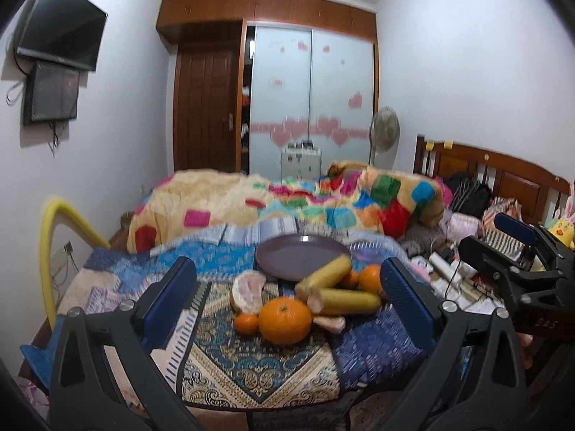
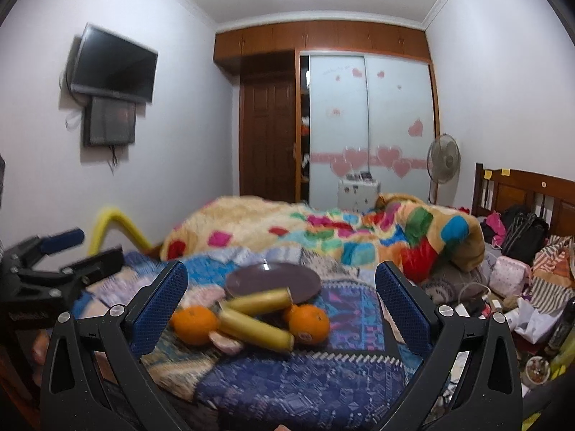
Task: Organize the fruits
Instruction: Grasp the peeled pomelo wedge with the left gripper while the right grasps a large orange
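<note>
Lying at frame centre on the patterned blue bedspread [image 1: 230, 359], a round dark purple plate [image 1: 298, 260] holds nothing; beside its near rim cluster two yellow bananas [image 1: 345, 301], a large orange [image 1: 285, 320] and pomelo segments [image 1: 248, 292]. The left gripper [image 1: 287, 298] and the right gripper [image 2: 280, 309] both gape wide, holding nothing.

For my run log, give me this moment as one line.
stage: pre-grasp | left gripper: open, empty | right gripper: open, empty | plate: empty | fruit: large orange, bananas on bedspread
</note>
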Demonstrator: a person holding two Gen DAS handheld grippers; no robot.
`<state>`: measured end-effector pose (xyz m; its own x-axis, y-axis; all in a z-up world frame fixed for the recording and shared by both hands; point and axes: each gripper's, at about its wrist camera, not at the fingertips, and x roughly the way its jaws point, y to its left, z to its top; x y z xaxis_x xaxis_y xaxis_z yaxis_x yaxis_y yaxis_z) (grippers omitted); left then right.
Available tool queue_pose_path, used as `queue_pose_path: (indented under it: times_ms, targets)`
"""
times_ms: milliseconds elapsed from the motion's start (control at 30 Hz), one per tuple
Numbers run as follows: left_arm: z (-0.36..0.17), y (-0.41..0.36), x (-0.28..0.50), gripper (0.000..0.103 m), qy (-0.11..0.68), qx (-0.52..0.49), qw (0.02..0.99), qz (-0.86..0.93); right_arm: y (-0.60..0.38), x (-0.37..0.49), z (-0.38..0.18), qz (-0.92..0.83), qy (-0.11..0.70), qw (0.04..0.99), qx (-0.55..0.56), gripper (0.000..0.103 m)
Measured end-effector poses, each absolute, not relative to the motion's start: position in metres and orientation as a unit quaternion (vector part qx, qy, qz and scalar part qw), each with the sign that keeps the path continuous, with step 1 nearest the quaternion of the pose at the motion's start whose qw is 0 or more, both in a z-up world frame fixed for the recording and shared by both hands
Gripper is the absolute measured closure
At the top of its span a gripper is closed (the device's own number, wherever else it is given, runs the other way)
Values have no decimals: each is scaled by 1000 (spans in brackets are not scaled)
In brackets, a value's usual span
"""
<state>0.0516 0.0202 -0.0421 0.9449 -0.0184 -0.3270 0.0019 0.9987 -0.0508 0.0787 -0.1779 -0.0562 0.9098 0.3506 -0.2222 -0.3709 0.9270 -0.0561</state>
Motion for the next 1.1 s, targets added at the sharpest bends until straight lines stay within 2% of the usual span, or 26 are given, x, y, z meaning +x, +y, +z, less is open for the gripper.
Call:
queue_pose_path:
  times_ms: [267, 400, 533, 667, 767, 900, 1100]
  targets:
    - [-91, 50, 99, 0, 250, -49, 967, 1, -176, 130, -103, 191, 185, 961, -84, 0]
    - [-111, 59, 121, 13, 281, -45, 958, 0, -180, 153, -119, 195, 215, 954, -77, 0]
    - [-123, 62, 142, 16, 305, -33, 952, -1, -188, 179, -130, 190, 244, 948, -69, 12]
    - [-125, 70, 167, 26, 322, -31, 946, -6, -191, 201, -134, 190, 268, 942, -63, 25]
    - [-126, 79, 189, 31, 339, -39, 940, -12, -188, 213, -136, 199, 283, 936, -61, 29]
    - [-130, 88, 218, 39, 376, -37, 926, -15, -183, 227, -140, 205, 302, 929, -67, 30]
    - [-144, 92, 250, 39, 426, -22, 904, -25, -180, 245, -145, 224, 336, 913, -61, 34]
